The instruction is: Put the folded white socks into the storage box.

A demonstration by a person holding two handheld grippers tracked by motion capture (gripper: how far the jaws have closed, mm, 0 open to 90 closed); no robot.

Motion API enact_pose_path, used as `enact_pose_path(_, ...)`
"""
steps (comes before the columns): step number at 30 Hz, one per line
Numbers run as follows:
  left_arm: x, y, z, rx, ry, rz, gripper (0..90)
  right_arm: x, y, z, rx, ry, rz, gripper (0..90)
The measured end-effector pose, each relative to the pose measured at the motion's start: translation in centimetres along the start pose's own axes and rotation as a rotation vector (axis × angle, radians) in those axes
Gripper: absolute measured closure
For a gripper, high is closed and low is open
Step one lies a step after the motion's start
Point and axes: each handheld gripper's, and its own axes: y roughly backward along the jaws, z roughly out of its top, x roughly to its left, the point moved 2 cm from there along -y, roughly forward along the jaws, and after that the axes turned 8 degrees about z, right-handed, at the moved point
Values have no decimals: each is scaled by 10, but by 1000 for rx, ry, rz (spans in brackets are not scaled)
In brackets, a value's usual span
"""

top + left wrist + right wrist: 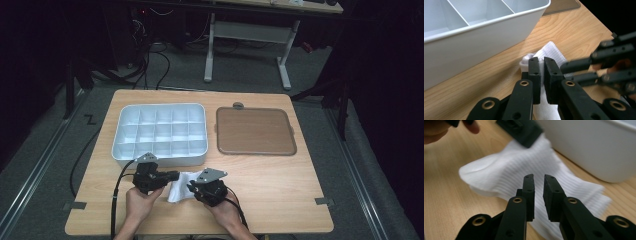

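Pale wooden table (280, 180): a ribbed white sock (181, 184) lies before a white compartment tray (159, 131). Left gripper (541, 65) pinches its cloth; right gripper (538, 185), jaws slightly parted, hovers over it, holding nothing.

wooden table (280, 185), white sock (180, 186), divided tray (159, 154), brown lid (255, 131)
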Motion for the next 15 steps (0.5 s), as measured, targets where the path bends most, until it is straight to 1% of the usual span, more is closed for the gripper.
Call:
enact_pose_path(1,0,0,0,1,-1,2,849,-3,3,0,2,-9,-17,778)
enact_pose_path(2,0,0,0,0,-2,4,849,-8,8,-1,4,-13,-53,766)
enact_pose_path(6,0,0,0,0,-2,6,850,-20,20,-4,-14,-54,-88,732)
enact_pose_path(8,0,0,0,0,-1,7,850,-25,23,-5,-22,-73,-98,711)
enact_pose_path(11,0,-1,0,1,-4,7,849,-30,23,-8,-14,-87,-103,693)
enact_pose_path(15,0,0,0,1,1,5,850,-35,14,-14,27,-113,-91,693)
